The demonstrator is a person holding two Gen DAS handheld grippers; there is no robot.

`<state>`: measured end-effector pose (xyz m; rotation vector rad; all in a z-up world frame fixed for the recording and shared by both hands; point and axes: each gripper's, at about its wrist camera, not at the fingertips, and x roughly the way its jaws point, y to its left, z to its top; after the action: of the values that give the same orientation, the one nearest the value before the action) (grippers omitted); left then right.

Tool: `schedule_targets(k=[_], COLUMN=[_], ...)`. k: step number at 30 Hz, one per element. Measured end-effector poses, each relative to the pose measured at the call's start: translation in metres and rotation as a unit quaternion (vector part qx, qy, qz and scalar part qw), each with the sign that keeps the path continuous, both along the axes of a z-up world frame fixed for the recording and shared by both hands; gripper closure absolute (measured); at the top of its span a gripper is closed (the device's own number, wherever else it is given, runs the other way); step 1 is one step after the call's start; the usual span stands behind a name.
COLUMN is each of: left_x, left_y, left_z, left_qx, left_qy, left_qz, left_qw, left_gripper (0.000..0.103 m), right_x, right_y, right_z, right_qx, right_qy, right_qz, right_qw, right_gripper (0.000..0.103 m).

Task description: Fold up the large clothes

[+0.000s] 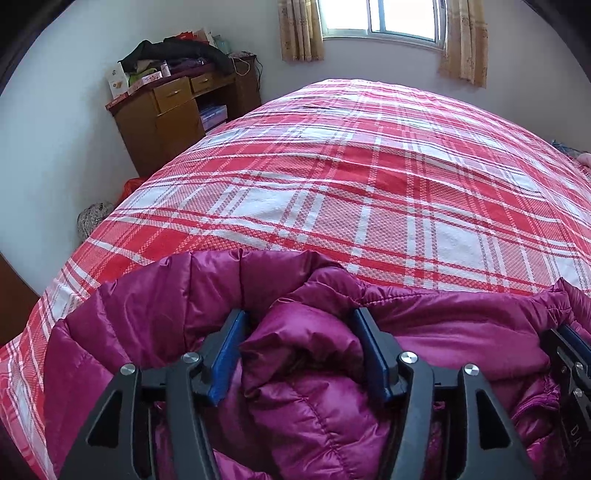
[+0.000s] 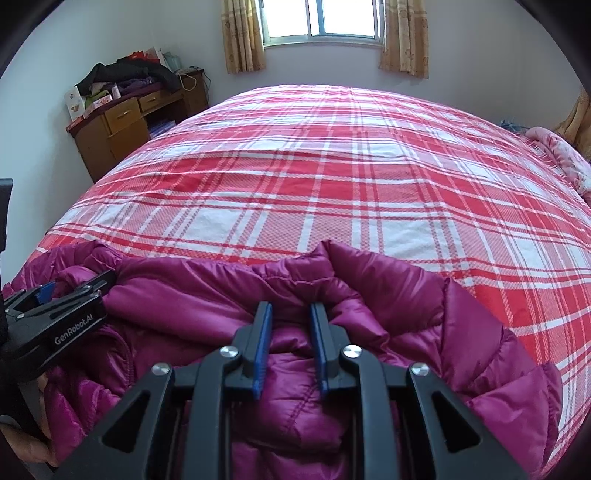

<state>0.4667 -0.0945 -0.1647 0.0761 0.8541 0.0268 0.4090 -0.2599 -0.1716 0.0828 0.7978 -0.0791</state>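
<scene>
Magenta quilted nylon fills the near edge of the bed (image 2: 332, 166): a puffy down jacket (image 2: 406, 314) lies bunched across the red-and-white checked bedspread (image 1: 369, 184), at the end farthest from the window (image 2: 325, 18).

Left tongs (image 1: 299, 354) stand spread over the jacket, their blue-lined fingers (image 1: 229, 354) either side of a thick roll of the padded cloth. The roll sits between them and bulges up through the gap; I cannot tell whether the pads press on it. Seen from the other side, the same tongs (image 2: 74, 286) lie low on the jacket's left part, with a hand just visible behind them at the picture's edge.

Right tongs (image 2: 291, 347) are drawn close together and pinch a raised fold of the jacket, the cloth gathered into a ridge between the two blue pads. They are near the jacket's middle, to the right of the left tongs, and both point toward the window.

Beyond the jacket the bedspread runs flat and bare toward the window. To the left of the bed, against the wall, a wooden cabinet (image 1: 177, 107) stands with drawers, and dark clothes (image 1: 173, 51) and boxes are piled on top. Yellow patterned curtains (image 1: 465, 40) hang at both sides of the window. At the bed's right edge lies a pink flowered blanket (image 2: 565, 155).
</scene>
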Motion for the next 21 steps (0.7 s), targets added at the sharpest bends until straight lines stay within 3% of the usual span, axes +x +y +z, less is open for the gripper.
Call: schedule_targets(k=[4, 6, 8, 10, 11, 16, 21], left_x=[-0.020, -0.046, -0.072, -0.104, -0.118, -0.196, -0.259], left_y=[0.011, 0.017, 0.022, 0.027, 0.029, 0.042, 0.061], left_z=[0.020, 0.039, 0.059, 0.081, 0.090, 0.127, 0.144], left_qx=[-0.025, -0.029, -0.018, -0.008, -0.005, 0.008, 0.014], left_qy=[0.003, -0.022, -0.050, -0.079, -0.092, -0.139, -0.144], left_qz=[-0.014, -0.026, -0.036, -0.047, -0.050, -0.064, -0.050], left_qw=[0.9996, 0.9990, 0.9980, 0.9957, 0.9945, 0.9881, 0.9883], left_gripper=[0.042, 0.042, 0.042, 0.042, 0.041, 0.035, 0.034], right_x=[0.000, -0.014, -0.041, -0.075, -0.093, -0.179, -0.249], right_y=[0.007, 0.009, 0.007, 0.006, 0.007, 0.011, 0.007], right_z=[0.004, 0.017, 0.037, 0.059, 0.069, 0.100, 0.120], right_qx=[-0.029, -0.032, -0.013, 0.001, 0.004, -0.009, -0.005], right_qy=[0.011, 0.012, -0.022, -0.062, -0.076, -0.108, -0.130], right_qz=[-0.001, 0.002, 0.000, -0.001, 0.003, 0.019, 0.028], right_qw=[1.000, 0.999, 1.000, 0.998, 0.997, 0.994, 0.991], right_gripper=[0.077, 0.072, 0.049, 0.035, 0.032, 0.032, 0.032])
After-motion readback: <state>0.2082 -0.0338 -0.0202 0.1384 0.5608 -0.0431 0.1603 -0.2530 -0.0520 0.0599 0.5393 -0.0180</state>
